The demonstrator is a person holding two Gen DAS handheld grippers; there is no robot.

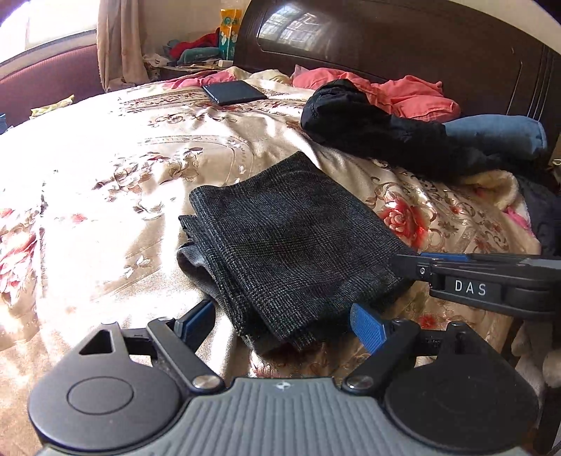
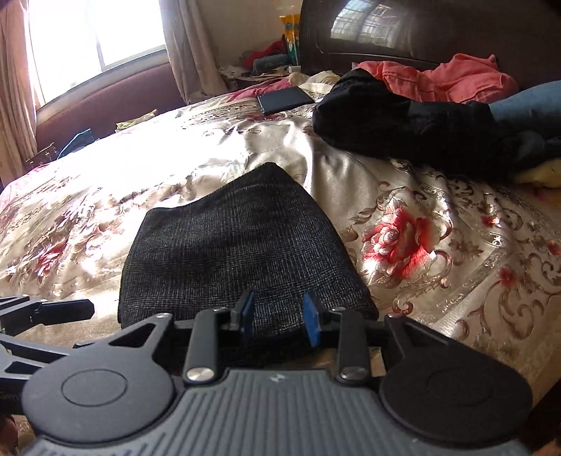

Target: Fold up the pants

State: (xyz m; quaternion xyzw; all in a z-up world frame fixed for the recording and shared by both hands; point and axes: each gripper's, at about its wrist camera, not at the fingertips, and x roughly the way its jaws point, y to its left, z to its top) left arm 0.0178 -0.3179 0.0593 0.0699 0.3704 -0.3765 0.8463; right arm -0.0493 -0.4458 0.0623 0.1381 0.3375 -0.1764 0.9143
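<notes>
The dark grey checked pants (image 1: 294,242) lie folded into a compact, layered rectangle on the floral bedspread (image 1: 105,168). My left gripper (image 1: 282,324) is open wide at the pants' near corner, which lies between its blue pads without being pressed. My right gripper (image 1: 403,263) reaches in from the right, its tips at the pants' right edge. In the right wrist view the folded pants (image 2: 228,252) lie just ahead of my right gripper (image 2: 278,314). Its blue pads stand a narrow gap apart with nothing pinched. The left gripper (image 2: 63,310) shows at the left edge.
A black garment (image 1: 368,126), coral-pink clothes (image 1: 403,94) and folded blue jeans (image 1: 498,131) are heaped near the dark headboard (image 1: 420,42). A dark flat phone or tablet (image 1: 233,92) lies farther back. A window (image 2: 98,31) and curtains (image 2: 189,45) are on the left.
</notes>
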